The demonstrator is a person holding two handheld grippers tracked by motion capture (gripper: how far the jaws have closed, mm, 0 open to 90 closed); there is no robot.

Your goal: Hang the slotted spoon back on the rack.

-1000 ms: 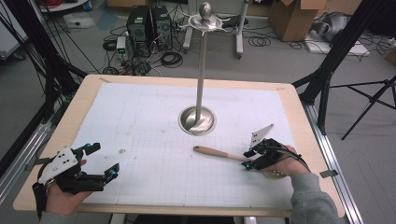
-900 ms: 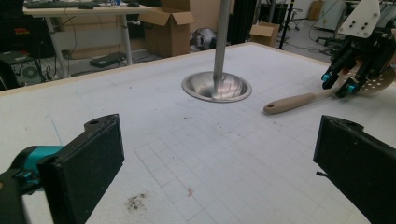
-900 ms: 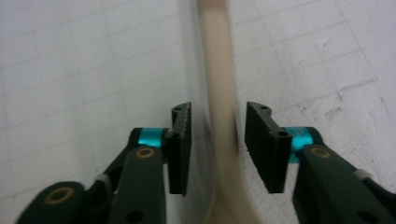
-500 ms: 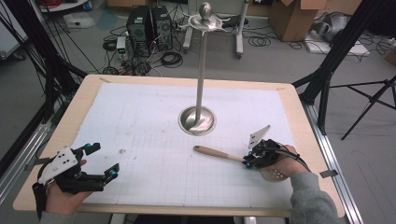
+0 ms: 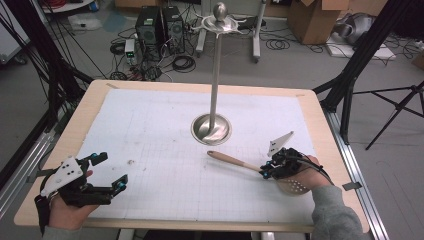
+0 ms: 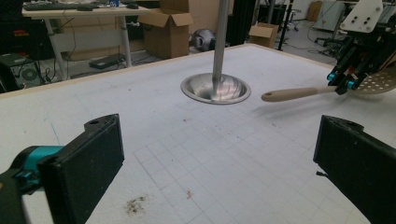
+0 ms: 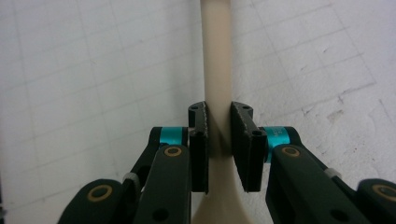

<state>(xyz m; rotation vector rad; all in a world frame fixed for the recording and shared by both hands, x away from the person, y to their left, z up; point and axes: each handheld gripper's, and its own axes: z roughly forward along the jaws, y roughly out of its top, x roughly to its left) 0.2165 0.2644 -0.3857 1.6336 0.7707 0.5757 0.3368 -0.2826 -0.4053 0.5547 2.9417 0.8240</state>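
Since the earlier frame, only the right gripper [image 5: 266, 170] at the lower right of the high view has changed: its jaws have just been closing and now clamp the spoon [image 5: 235, 161] by its handle. At lower left, the left gripper [image 5: 109, 172] hovers with jaws wide apart, holding nothing. Farther up, at centre, the metal stand [image 5: 211, 128] rises from the table [image 5: 150, 120].

Stand [image 5: 212, 127] blocks mid-table; rest looks free.

The beige slotted spoon [image 5: 240, 162] lies flat on the table's right side; perforated head nearest the person.
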